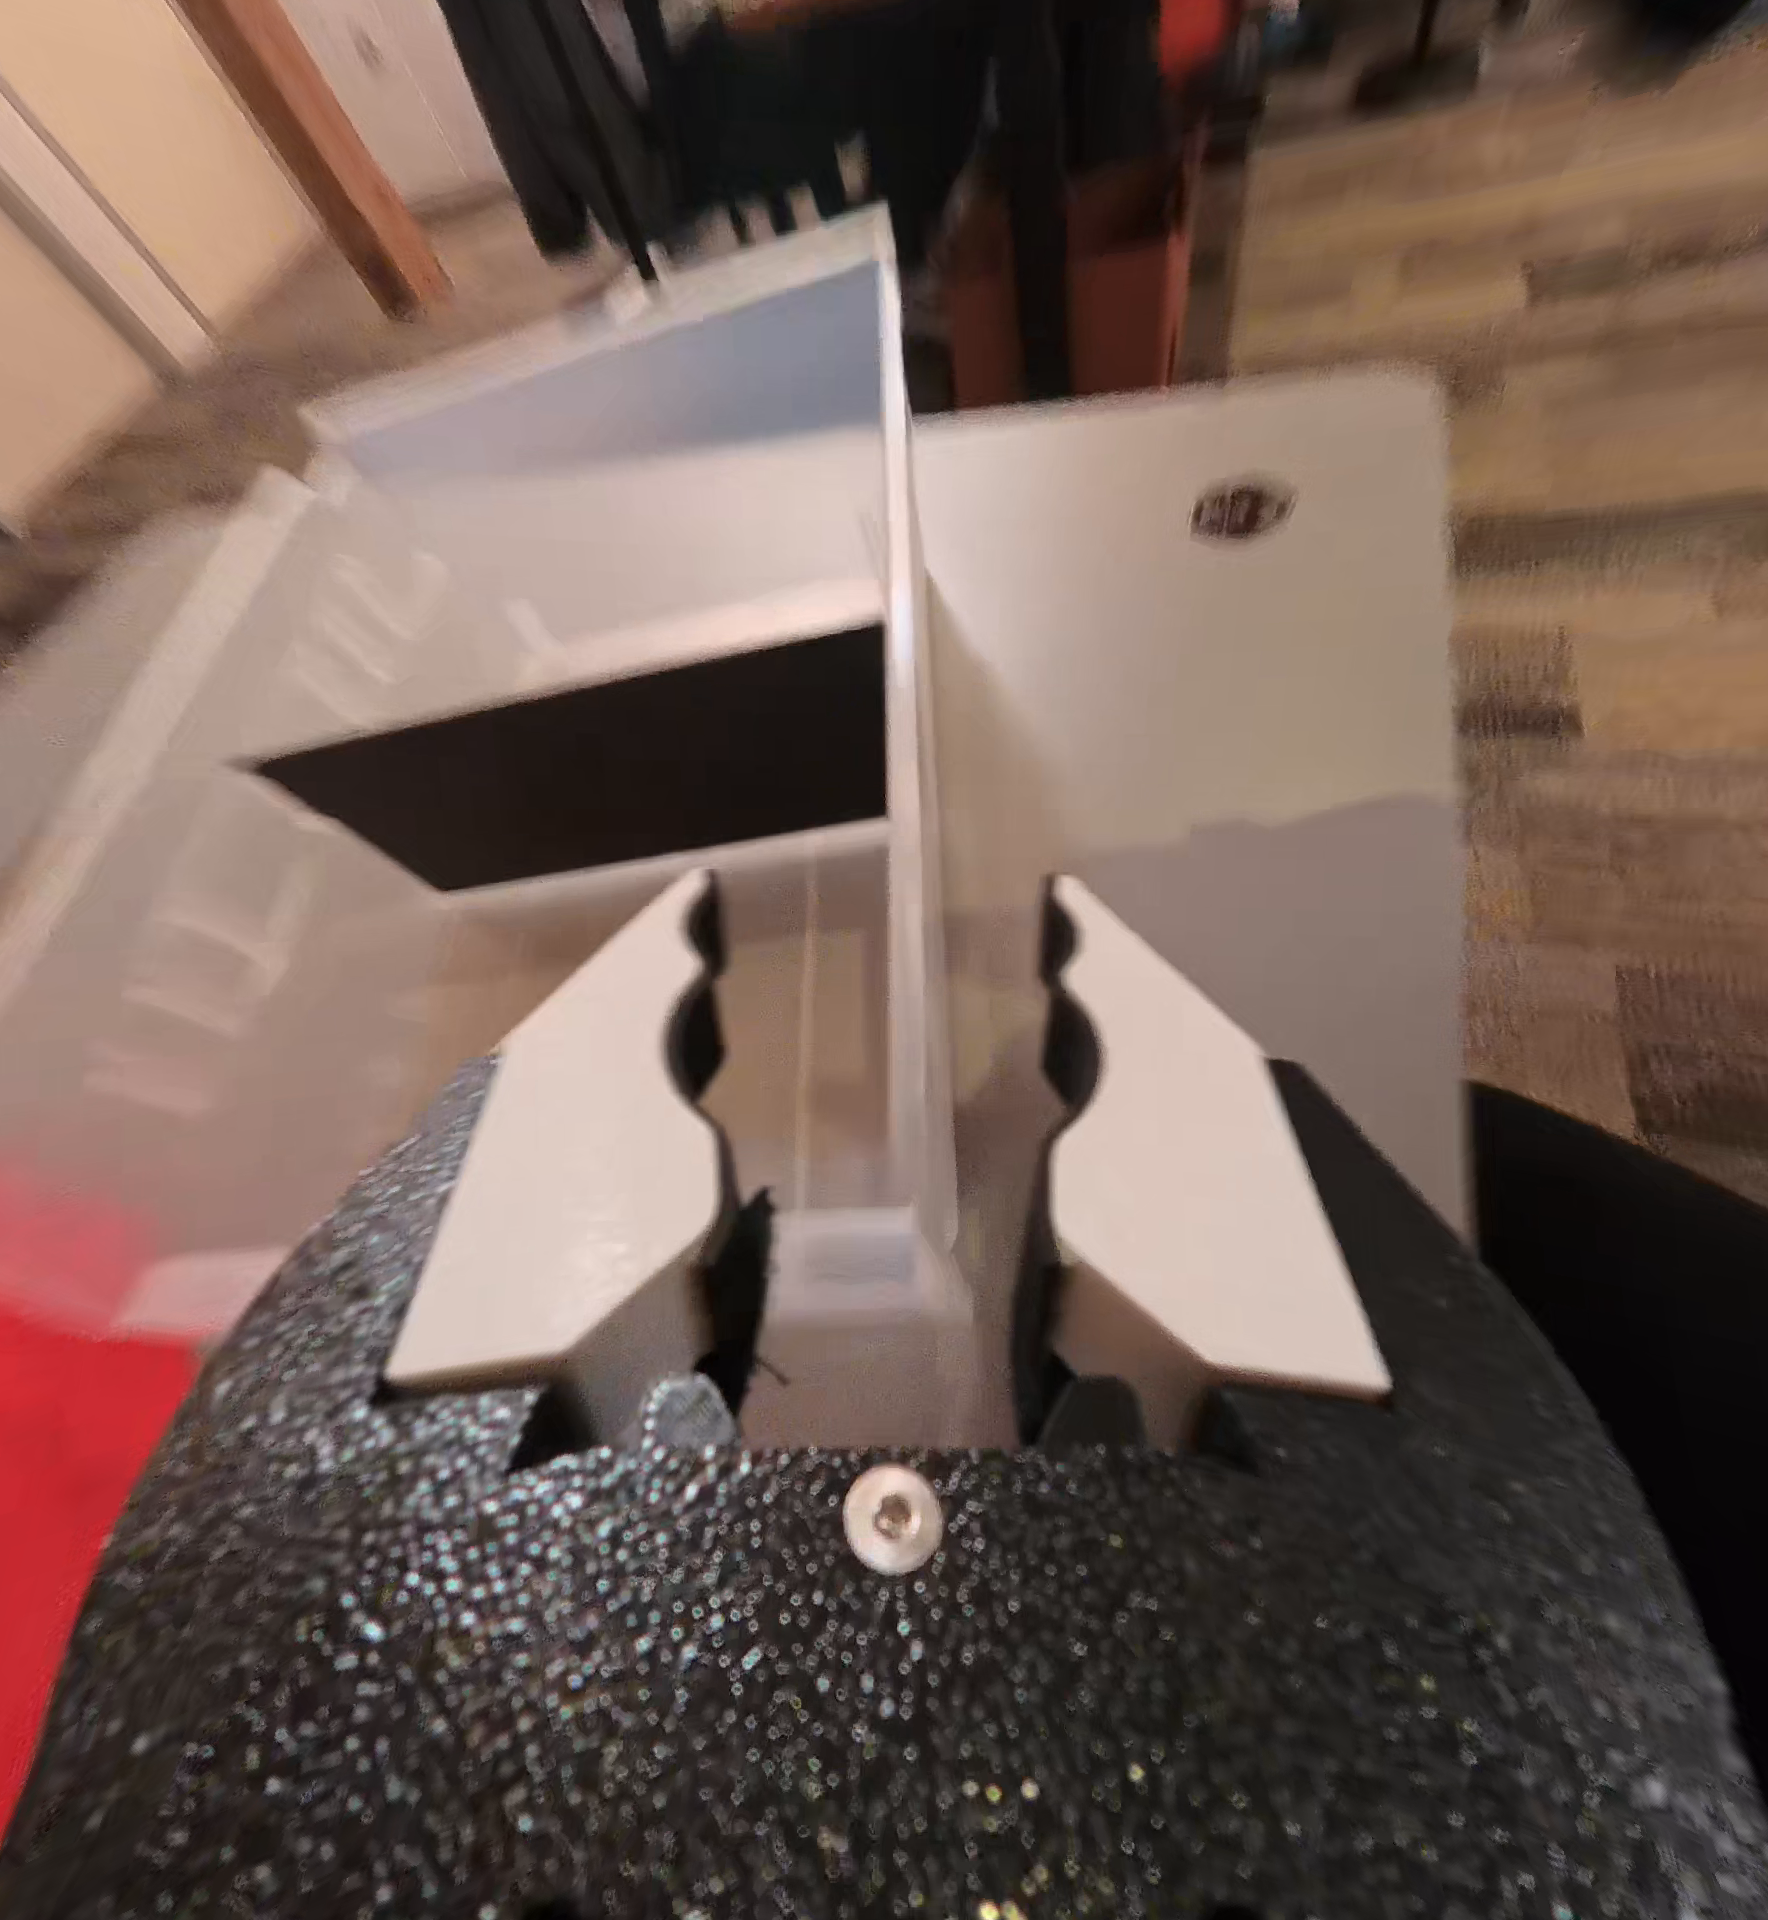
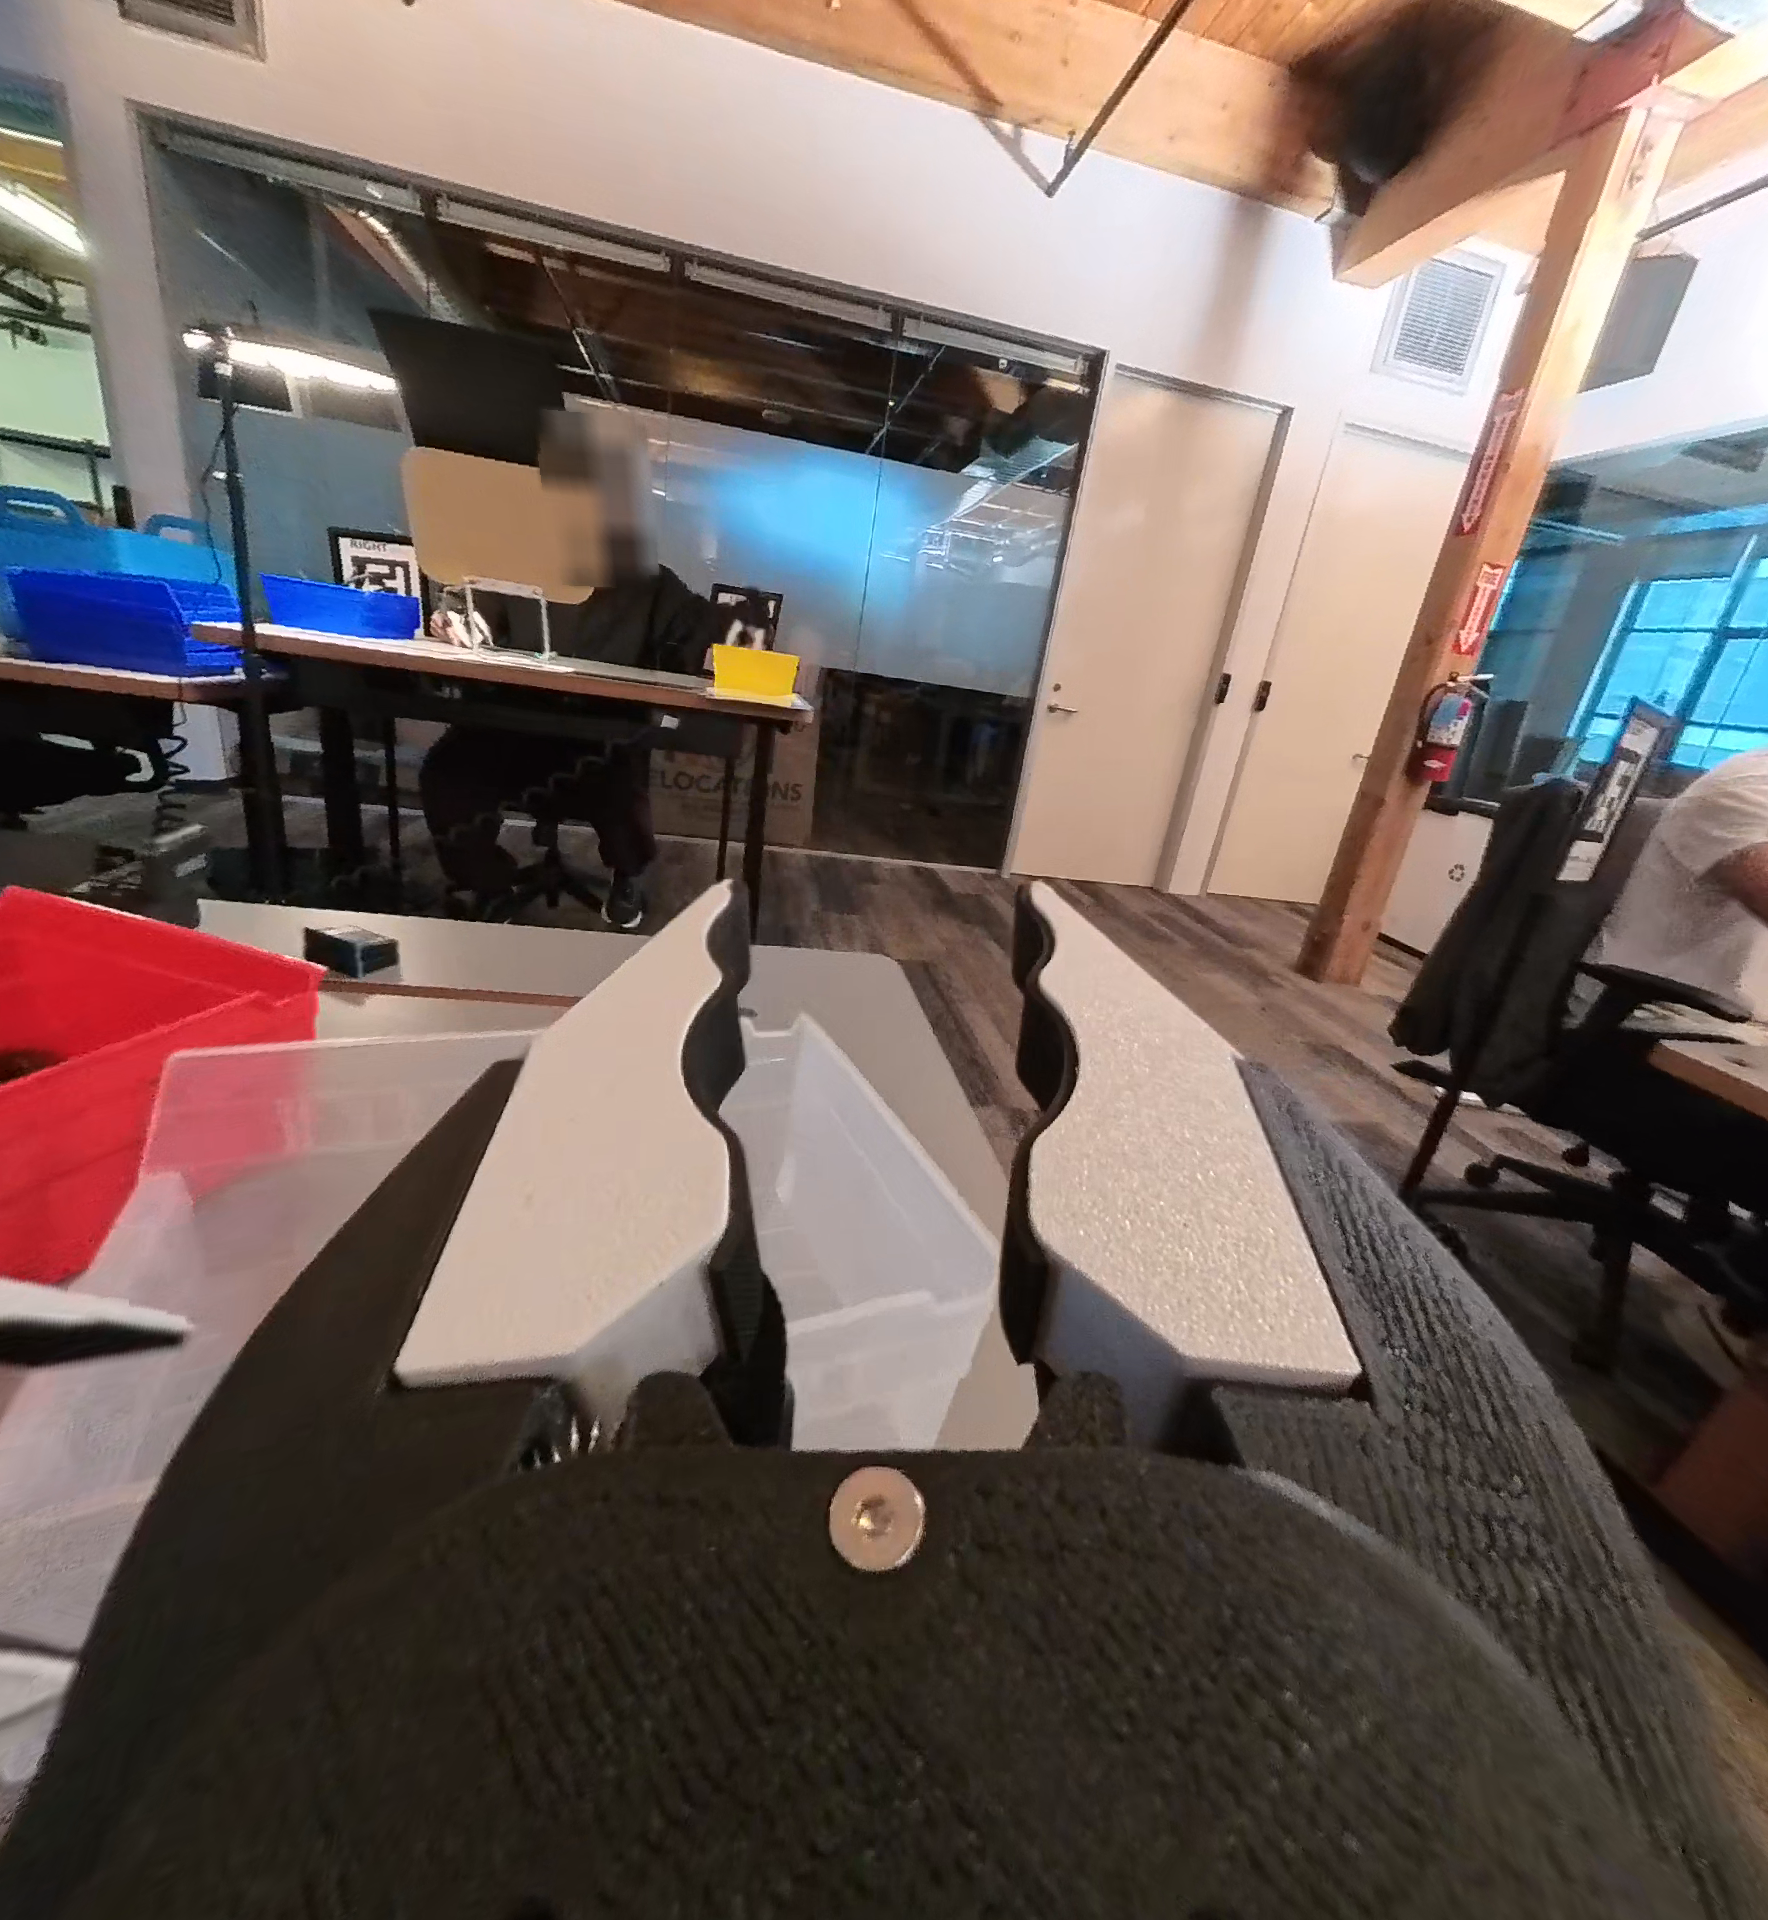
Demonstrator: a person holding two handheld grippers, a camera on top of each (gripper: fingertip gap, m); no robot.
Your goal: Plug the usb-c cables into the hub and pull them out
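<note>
My left hand-held gripper (image 1: 885,1039) stands with its jaws apart and holds nothing; the upright wall of a clear plastic bin (image 1: 906,790) passes between the fingers without a visible grip. My right hand-held gripper (image 2: 880,1039) is likewise spread wide and empty, raised over the near end of that clear plastic bin (image 2: 859,1174) and aimed out into the room. Beyond the left fingers a dark flat panel (image 1: 589,758) lies inside the bin, too blurred to identify. The bin rests on a white table (image 1: 1223,665); a red bin (image 2: 80,1049) stands to its left. Neither hub nor usb-c cables can be made out in either view. I judge that plugging has not started: both task items must first be located, perhaps in the bins. Count: two grippers, one clear bin, one red bin, no cables seen.
</note>
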